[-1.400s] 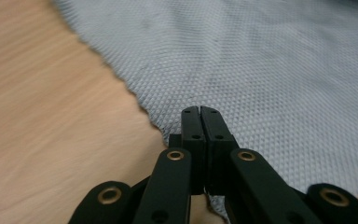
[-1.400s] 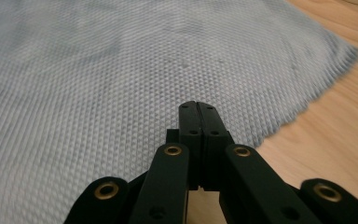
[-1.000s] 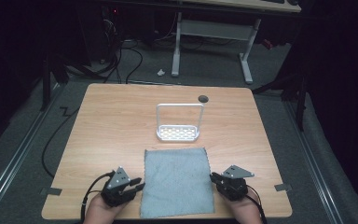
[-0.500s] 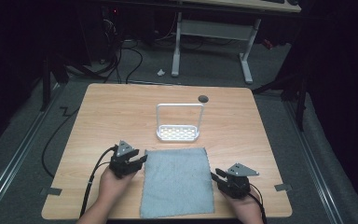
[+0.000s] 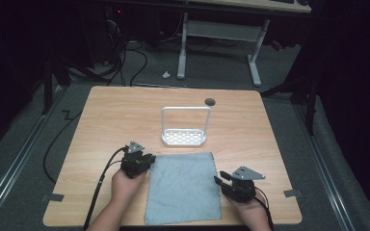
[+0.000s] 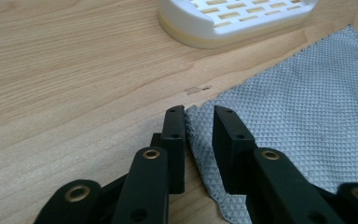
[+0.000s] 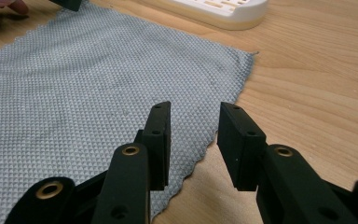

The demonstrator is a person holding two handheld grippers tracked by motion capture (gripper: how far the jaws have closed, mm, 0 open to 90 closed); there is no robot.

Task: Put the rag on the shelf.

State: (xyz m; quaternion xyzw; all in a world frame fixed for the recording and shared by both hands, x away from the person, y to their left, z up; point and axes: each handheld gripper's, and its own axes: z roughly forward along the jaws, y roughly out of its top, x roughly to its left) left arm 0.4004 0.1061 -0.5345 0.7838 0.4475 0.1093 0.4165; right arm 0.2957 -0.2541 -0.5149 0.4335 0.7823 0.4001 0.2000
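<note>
Grey cloth (image 5: 183,186) lies flat at lower centre of the high view, long axis running up the frame, top edge just below the white rack (image 5: 184,126). Left gripper (image 5: 142,161) sits at the cloth's upper-left corner; in the left gripper view its jaws straddle that corner's edge, which rises between them. They have just been closing, but a gap shows on both sides, so no pinch yet. Right gripper (image 5: 220,180) rests at the cloth's right edge, lower down; its jaws have just been opening and stand apart, the edge passing beneath and between them, not gripped. Left is nearer a corner; right needs to travel along its edge to reach one.
</note>
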